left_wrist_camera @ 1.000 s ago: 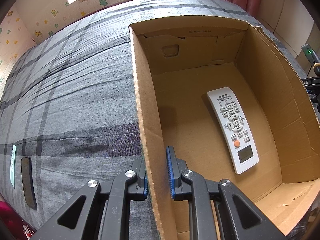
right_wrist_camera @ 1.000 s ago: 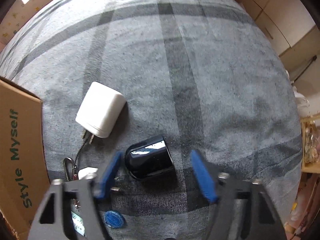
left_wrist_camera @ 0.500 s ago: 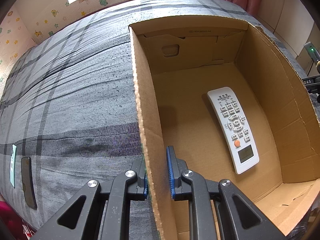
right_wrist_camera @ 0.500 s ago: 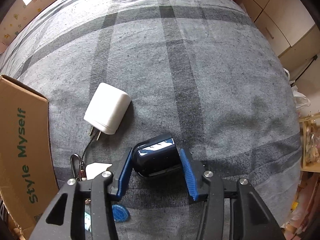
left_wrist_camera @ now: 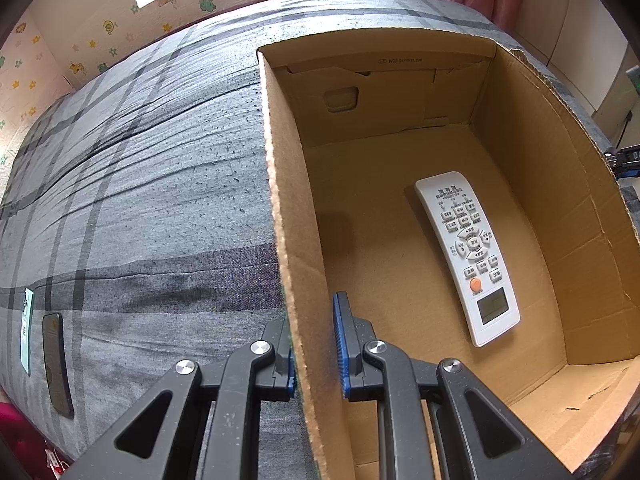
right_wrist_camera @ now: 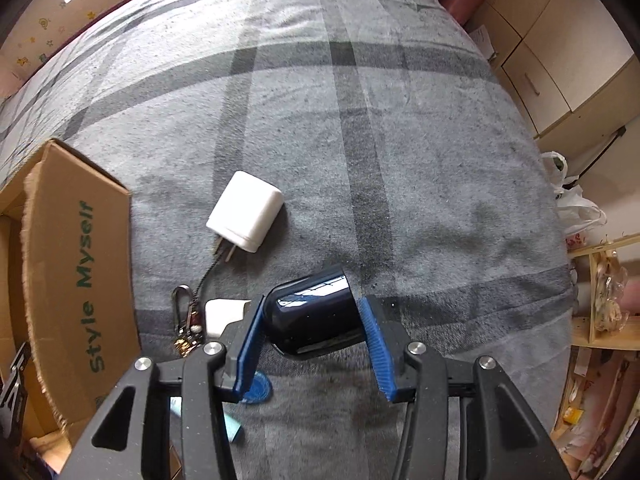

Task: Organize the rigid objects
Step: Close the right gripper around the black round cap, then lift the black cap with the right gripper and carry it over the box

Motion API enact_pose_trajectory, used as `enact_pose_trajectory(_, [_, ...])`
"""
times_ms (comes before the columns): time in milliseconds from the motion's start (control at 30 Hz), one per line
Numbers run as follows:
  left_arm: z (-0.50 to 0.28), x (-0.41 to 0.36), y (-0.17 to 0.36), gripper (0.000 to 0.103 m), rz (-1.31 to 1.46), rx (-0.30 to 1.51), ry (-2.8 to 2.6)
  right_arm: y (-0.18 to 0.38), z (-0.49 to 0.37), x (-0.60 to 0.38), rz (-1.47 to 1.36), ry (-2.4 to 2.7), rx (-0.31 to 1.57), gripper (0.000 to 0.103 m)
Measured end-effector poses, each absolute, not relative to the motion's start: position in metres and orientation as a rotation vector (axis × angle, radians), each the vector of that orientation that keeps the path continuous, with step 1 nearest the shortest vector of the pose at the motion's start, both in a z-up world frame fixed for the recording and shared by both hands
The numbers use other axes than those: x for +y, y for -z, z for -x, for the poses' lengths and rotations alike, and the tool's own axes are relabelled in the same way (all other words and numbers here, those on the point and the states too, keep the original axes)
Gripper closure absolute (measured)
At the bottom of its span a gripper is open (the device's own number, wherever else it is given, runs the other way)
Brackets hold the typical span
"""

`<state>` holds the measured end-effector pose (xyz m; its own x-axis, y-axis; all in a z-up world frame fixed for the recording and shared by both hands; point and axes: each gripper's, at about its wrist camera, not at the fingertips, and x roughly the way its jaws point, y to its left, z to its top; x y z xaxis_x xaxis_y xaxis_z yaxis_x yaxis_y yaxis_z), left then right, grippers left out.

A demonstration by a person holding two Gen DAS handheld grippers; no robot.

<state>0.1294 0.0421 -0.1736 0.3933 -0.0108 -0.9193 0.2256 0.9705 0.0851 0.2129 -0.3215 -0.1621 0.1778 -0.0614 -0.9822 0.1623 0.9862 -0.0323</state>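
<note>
My right gripper (right_wrist_camera: 314,346) is shut on a glossy dark navy cup (right_wrist_camera: 316,314) and holds it tilted, just above the grey plaid bedspread (right_wrist_camera: 360,120). My left gripper (left_wrist_camera: 316,354) is shut on the left wall of an open cardboard box (left_wrist_camera: 296,280), one finger outside and one inside. A white remote control (left_wrist_camera: 468,256) lies on the box floor. The box's outer flap (right_wrist_camera: 76,272), printed "Style Myself", shows at the left of the right wrist view.
A white plug charger (right_wrist_camera: 245,211), a key ring with a carabiner (right_wrist_camera: 184,316), a second white adapter (right_wrist_camera: 222,314) and a blue disc (right_wrist_camera: 258,390) lie near the cup. A dark phone (left_wrist_camera: 56,364) and a mint phone (left_wrist_camera: 27,330) lie at the bed's left edge.
My right gripper closed on the navy cup and lifted it off the bedspread, tilting it; the view pulled back. My left gripper has stayed clamped on the box wall.
</note>
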Motion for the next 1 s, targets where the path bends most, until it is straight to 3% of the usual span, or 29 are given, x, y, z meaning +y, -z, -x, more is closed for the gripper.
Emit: enact_pose_trajectory(1000, [-0.131, 0.041, 0.173, 0.087, -0.208, 1.160, 0.154, 0.075, -0.185, -0.191, 0.073, -0.116, 1.293, 0.052])
